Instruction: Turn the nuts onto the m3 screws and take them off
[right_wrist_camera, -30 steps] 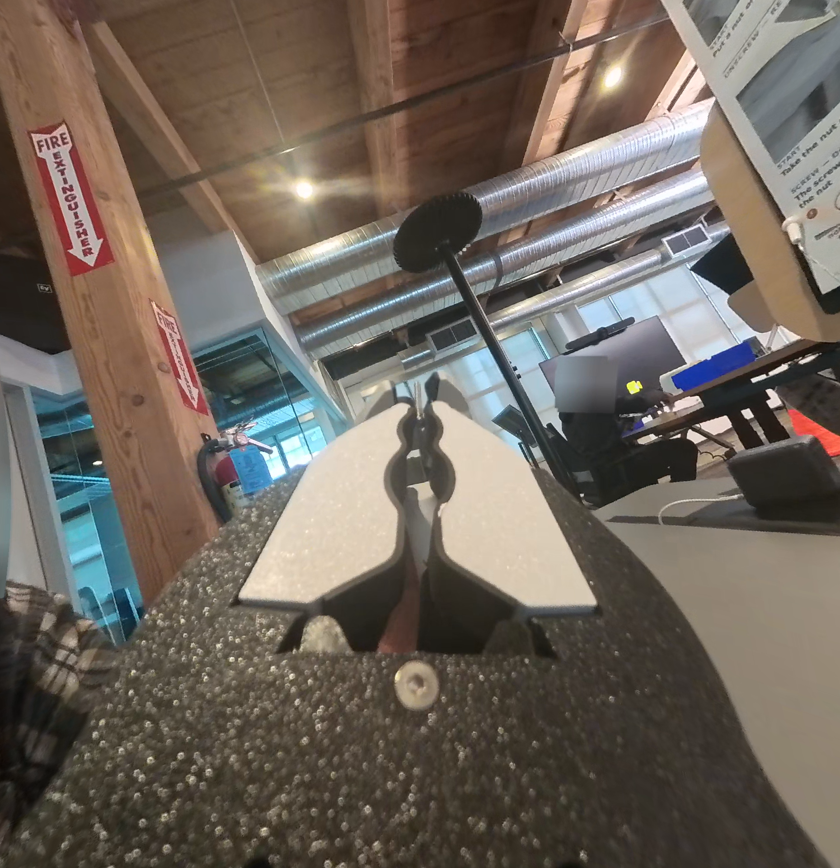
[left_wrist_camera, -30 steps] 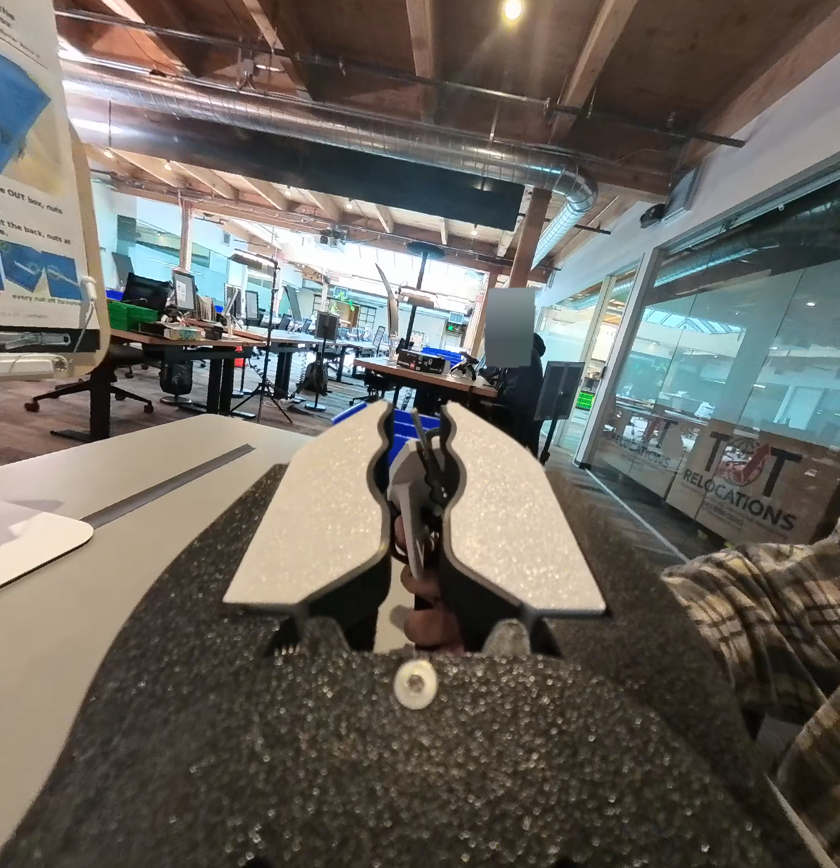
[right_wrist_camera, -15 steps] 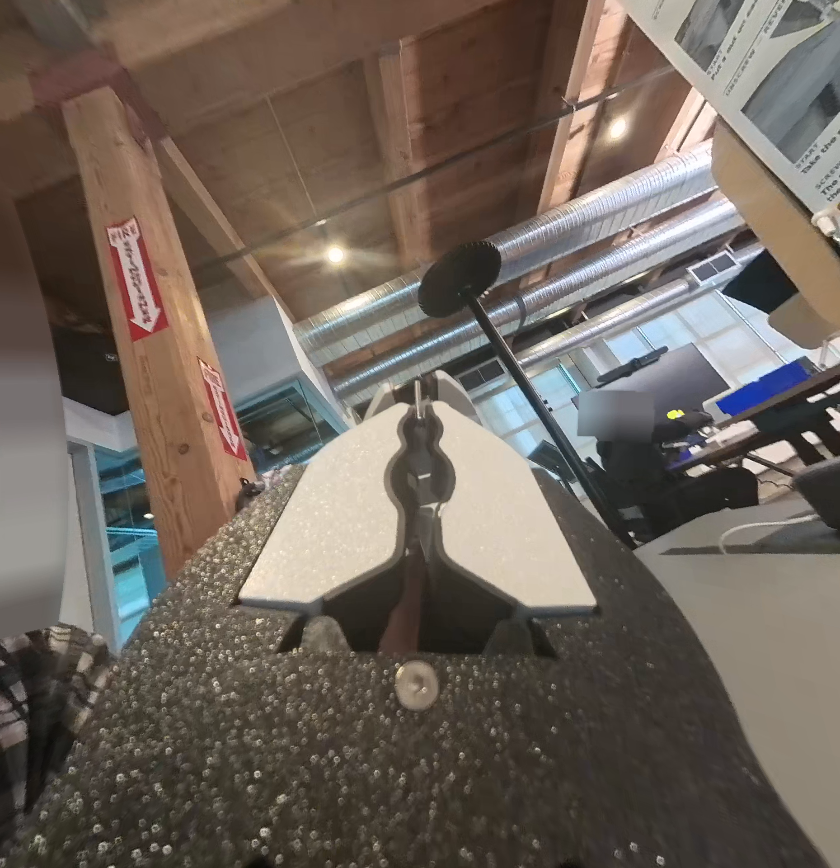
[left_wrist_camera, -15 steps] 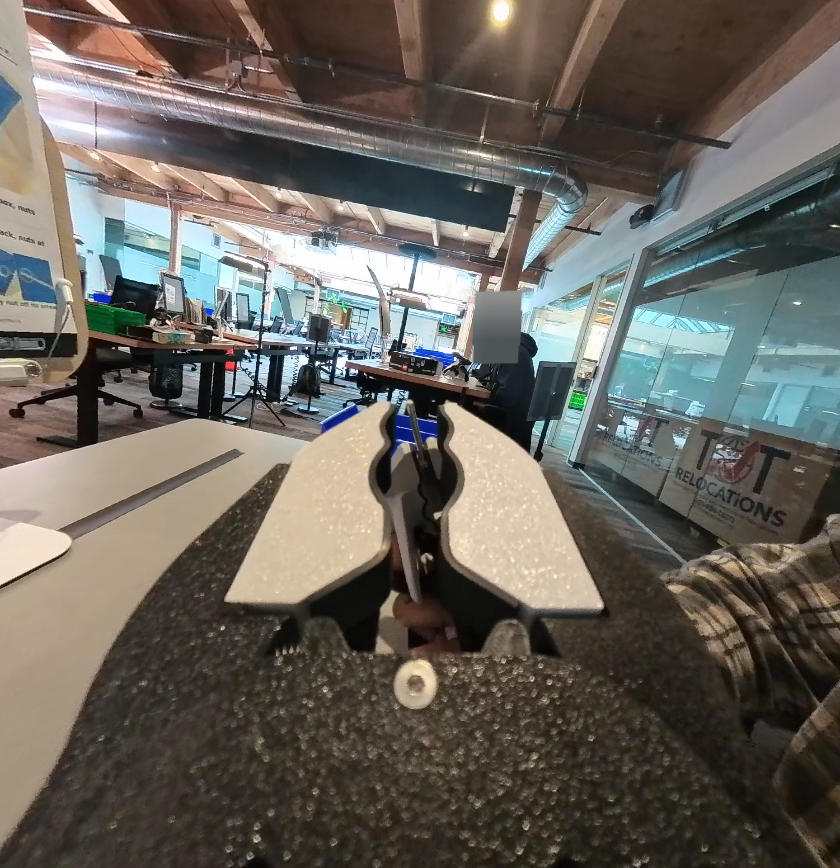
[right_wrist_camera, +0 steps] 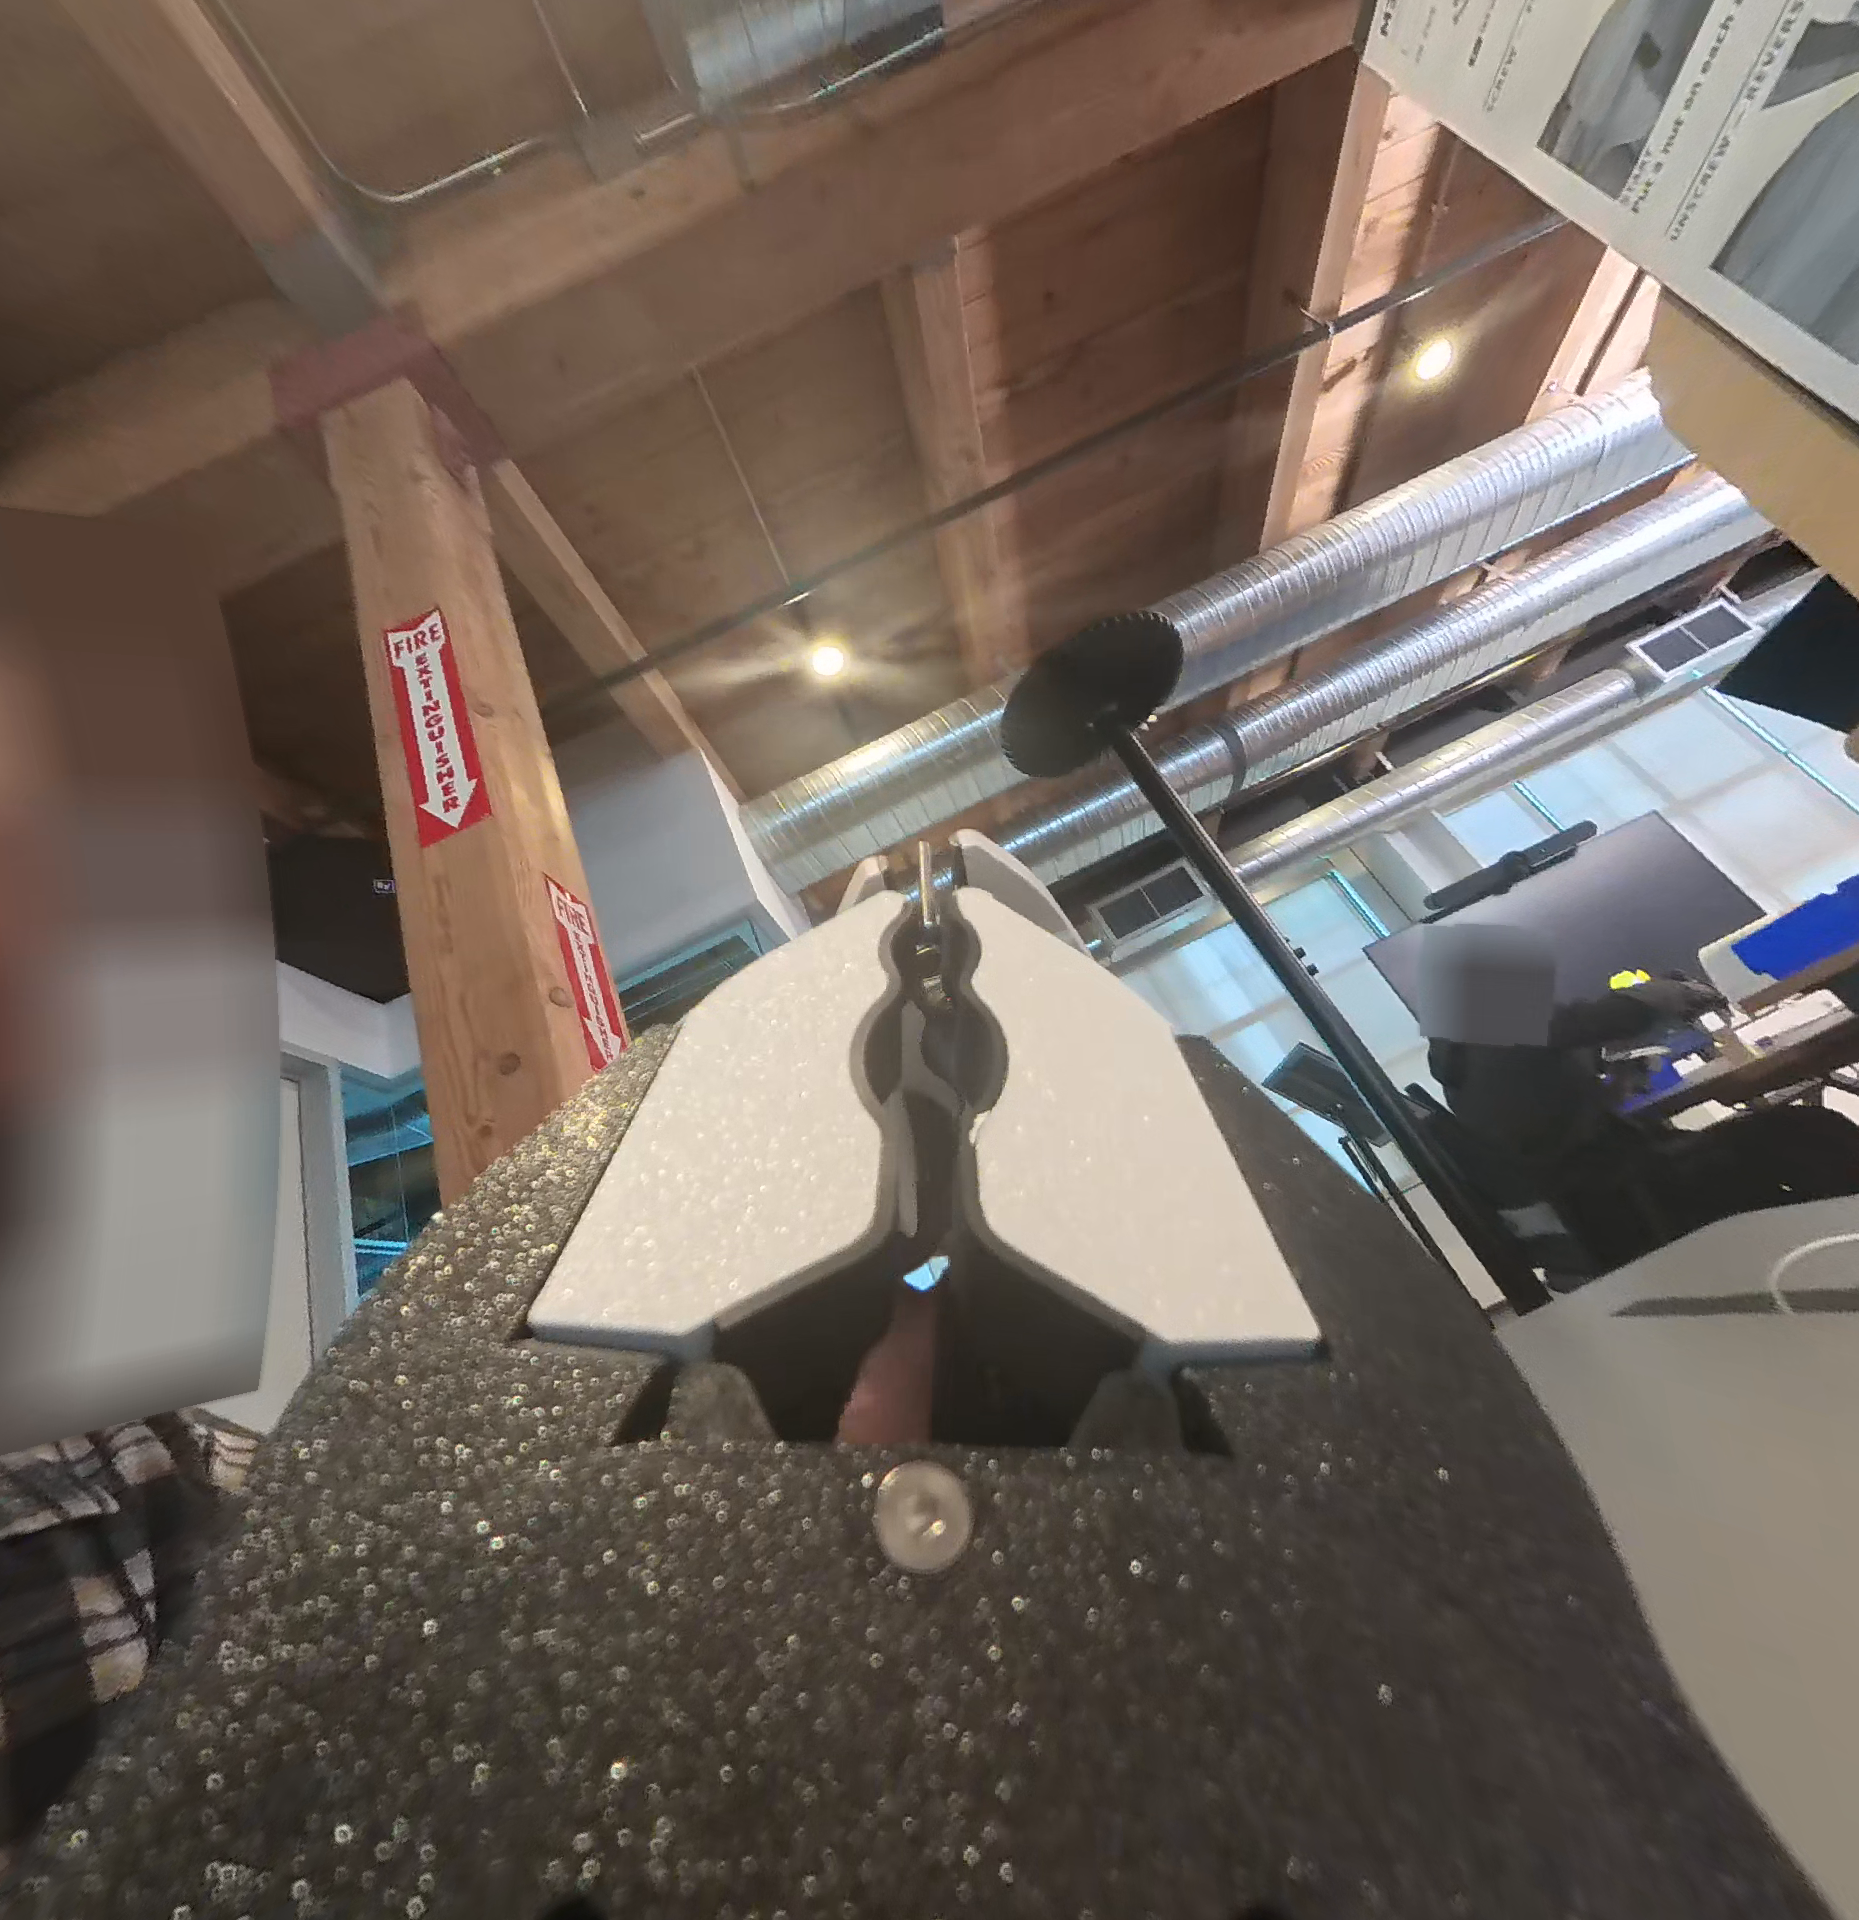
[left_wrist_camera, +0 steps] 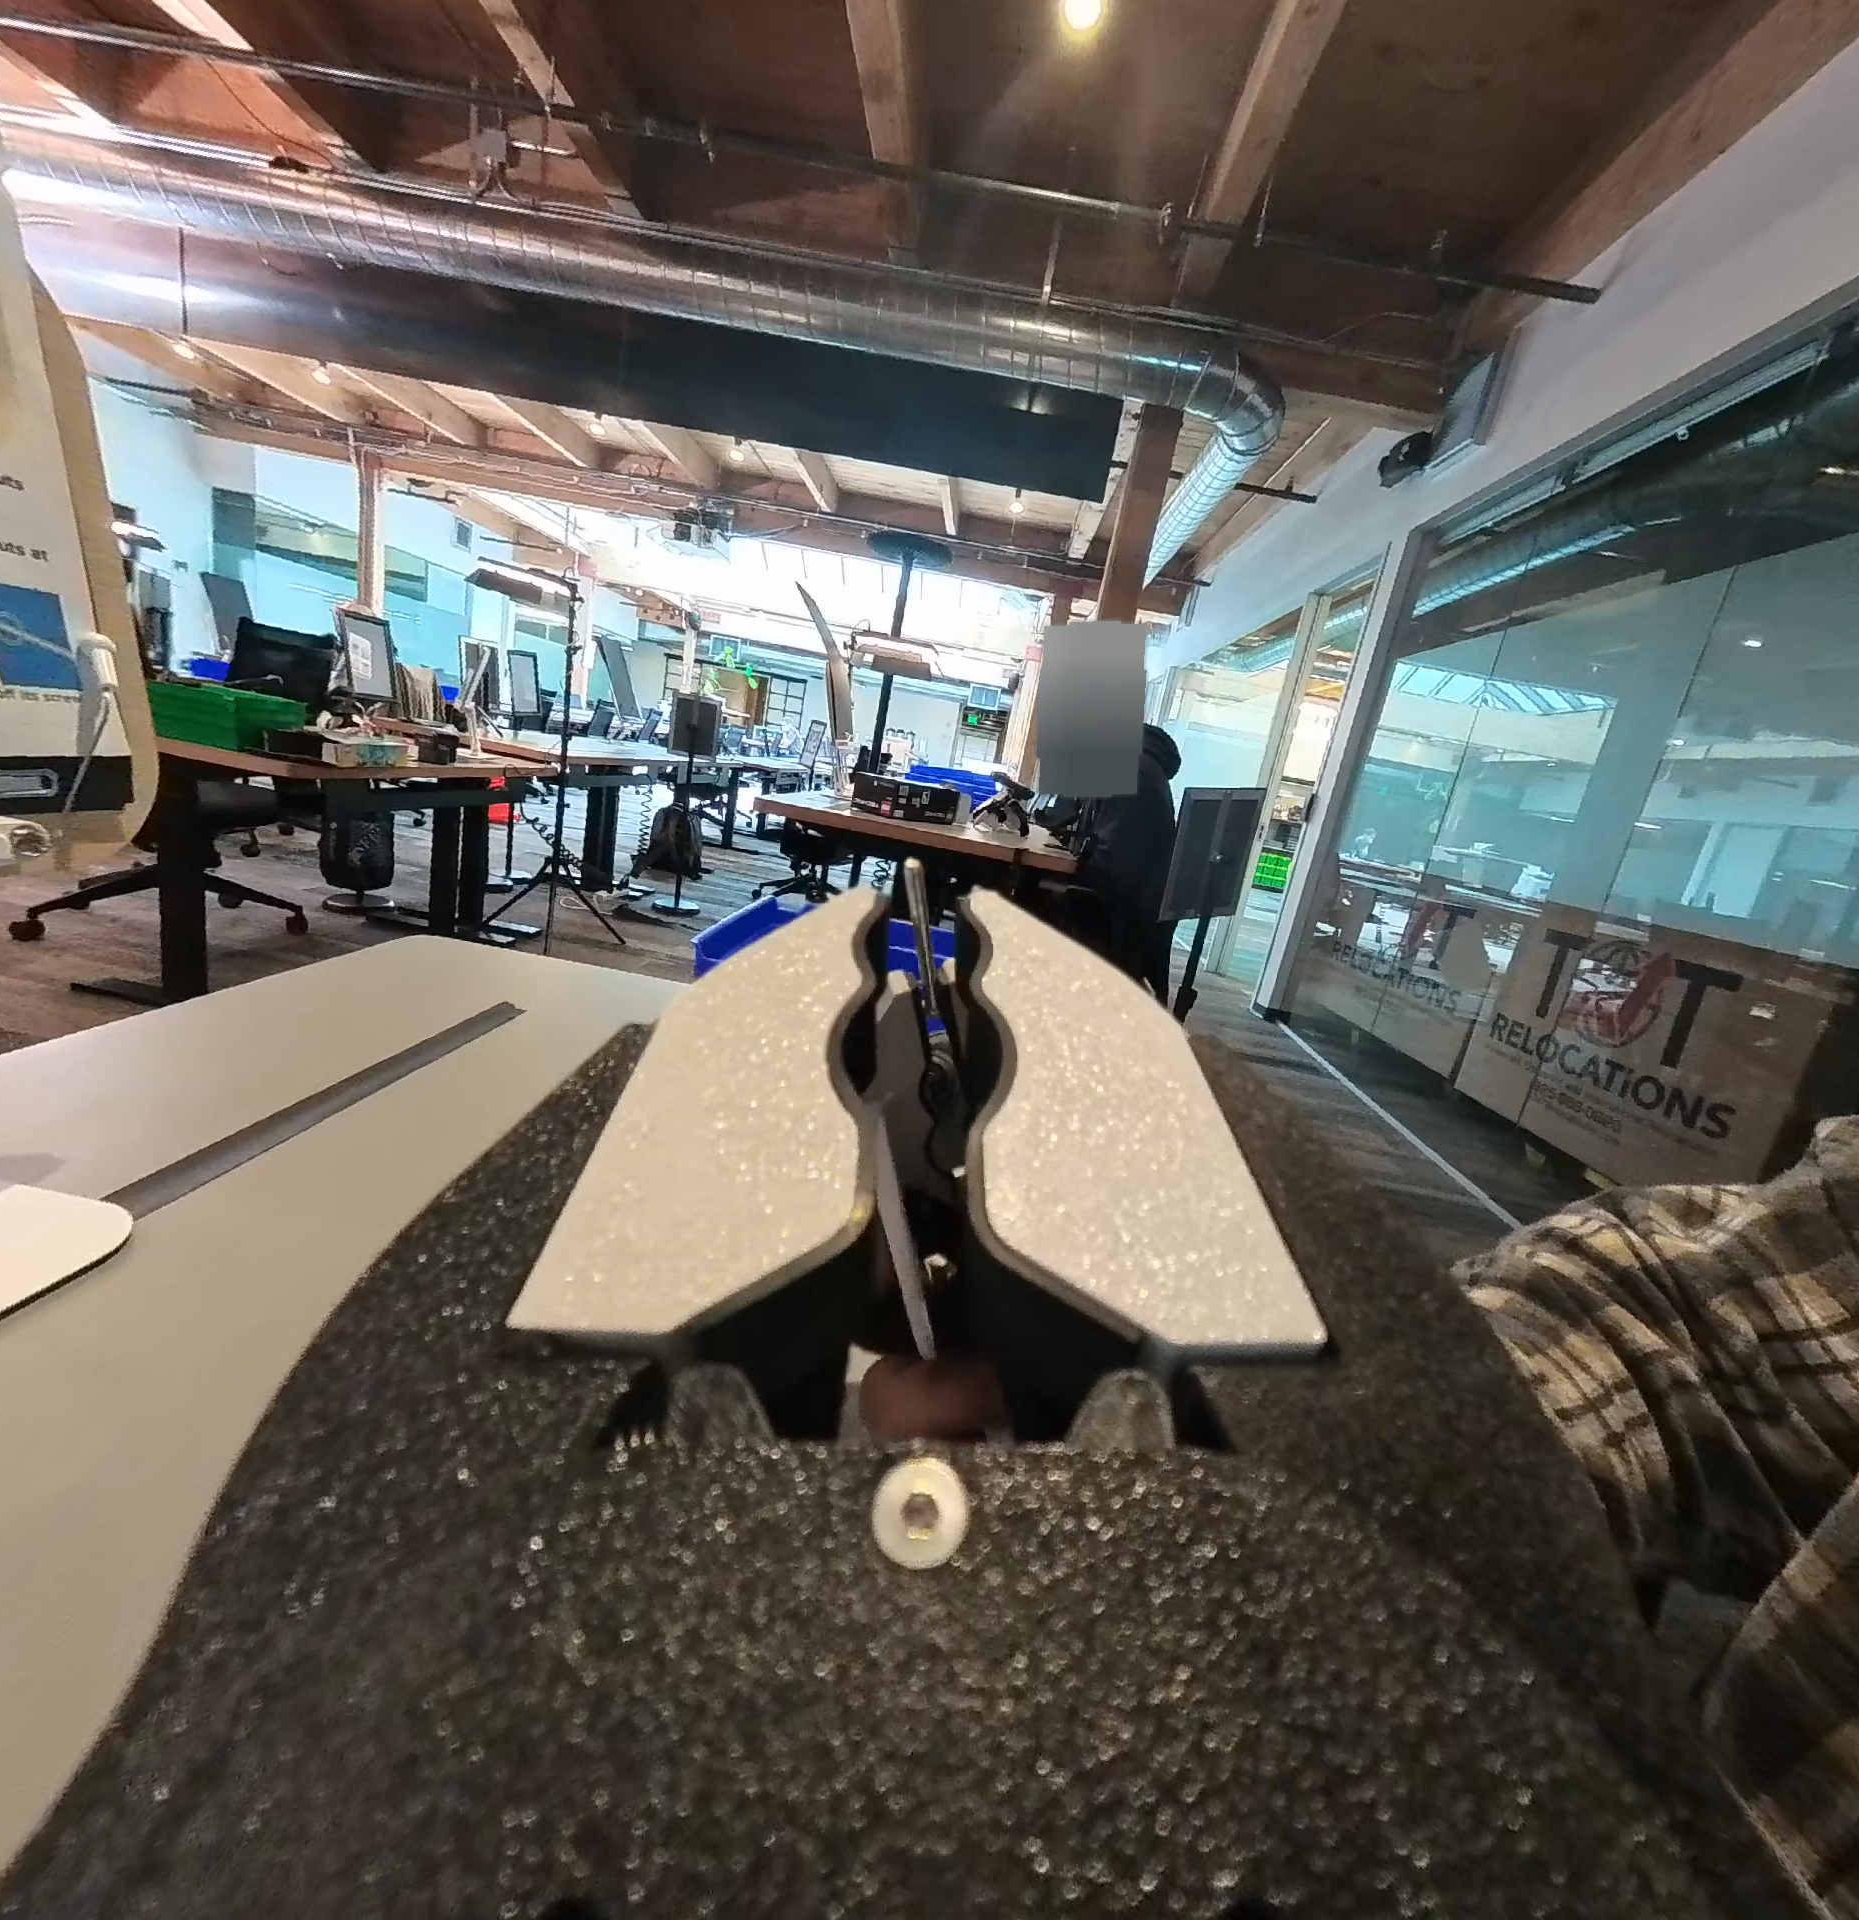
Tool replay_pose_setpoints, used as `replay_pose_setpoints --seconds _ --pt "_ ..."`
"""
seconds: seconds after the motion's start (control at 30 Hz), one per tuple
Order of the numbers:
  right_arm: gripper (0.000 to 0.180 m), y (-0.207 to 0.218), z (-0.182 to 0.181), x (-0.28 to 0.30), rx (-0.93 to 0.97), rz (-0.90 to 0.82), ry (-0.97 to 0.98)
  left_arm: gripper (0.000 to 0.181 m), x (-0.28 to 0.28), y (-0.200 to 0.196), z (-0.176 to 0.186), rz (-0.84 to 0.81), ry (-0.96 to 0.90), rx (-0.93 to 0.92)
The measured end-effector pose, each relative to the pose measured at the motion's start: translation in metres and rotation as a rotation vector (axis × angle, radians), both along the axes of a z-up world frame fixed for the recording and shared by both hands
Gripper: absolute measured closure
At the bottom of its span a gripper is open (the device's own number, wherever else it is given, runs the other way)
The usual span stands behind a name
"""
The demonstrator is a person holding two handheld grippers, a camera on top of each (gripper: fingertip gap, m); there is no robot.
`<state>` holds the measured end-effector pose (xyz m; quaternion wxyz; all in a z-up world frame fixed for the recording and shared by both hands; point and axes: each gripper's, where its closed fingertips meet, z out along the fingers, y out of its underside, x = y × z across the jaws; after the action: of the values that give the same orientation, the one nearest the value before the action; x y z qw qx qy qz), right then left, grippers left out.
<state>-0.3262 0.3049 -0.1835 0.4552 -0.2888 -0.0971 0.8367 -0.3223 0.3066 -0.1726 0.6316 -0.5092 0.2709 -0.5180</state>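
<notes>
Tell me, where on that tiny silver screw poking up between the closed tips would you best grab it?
Judging by its pose, take the screw by its bare upper shank, pinching across it from the two sides. It stands nearly upright, thin, past the left hand-held gripper, whose jaws hide its lower part.

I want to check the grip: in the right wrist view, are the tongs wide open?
No, the right tongs are closed on a small screw.

Left gripper (left_wrist_camera: 920,914) and right gripper (right_wrist_camera: 925,904): pale grey speckled fingers on black foam-textured bodies, each with one silver screw (left_wrist_camera: 920,1538). The person wears a plaid flannel sleeve (left_wrist_camera: 1673,1382).
</notes>
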Motion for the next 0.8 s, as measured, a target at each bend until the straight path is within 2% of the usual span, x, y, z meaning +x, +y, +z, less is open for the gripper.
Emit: replay_pose_setpoints --seconds 0.4,0.57,0.63,0.7,0.8 --pt "0.176 -0.004 0.000 -0.003 0.007 0.012 -0.004 0.179 -0.001 -0.003 0.002 -0.010 0.005 0.011" --pt "0.175 -0.004 -0.002 -0.006 0.011 0.022 -0.039 0.179 -0.004 -0.004 -0.001 -0.022 0.062 -0.016" --pt "0.174 -0.005 -0.005 -0.009 0.025 0.020 -0.086 0.179 -0.006 -0.004 -0.002 -0.021 0.093 -0.025" --pt "0.165 -0.004 -0.010 -0.010 0.042 0.002 -0.155 0.179 -0.010 -0.005 -0.003 -0.041 0.122 -0.047" --pt "0.155 0.000 -0.023 -0.011 0.141 -0.031 -0.363 0.179 -0.016 -0.005 -0.011 -0.082 0.219 -0.084"
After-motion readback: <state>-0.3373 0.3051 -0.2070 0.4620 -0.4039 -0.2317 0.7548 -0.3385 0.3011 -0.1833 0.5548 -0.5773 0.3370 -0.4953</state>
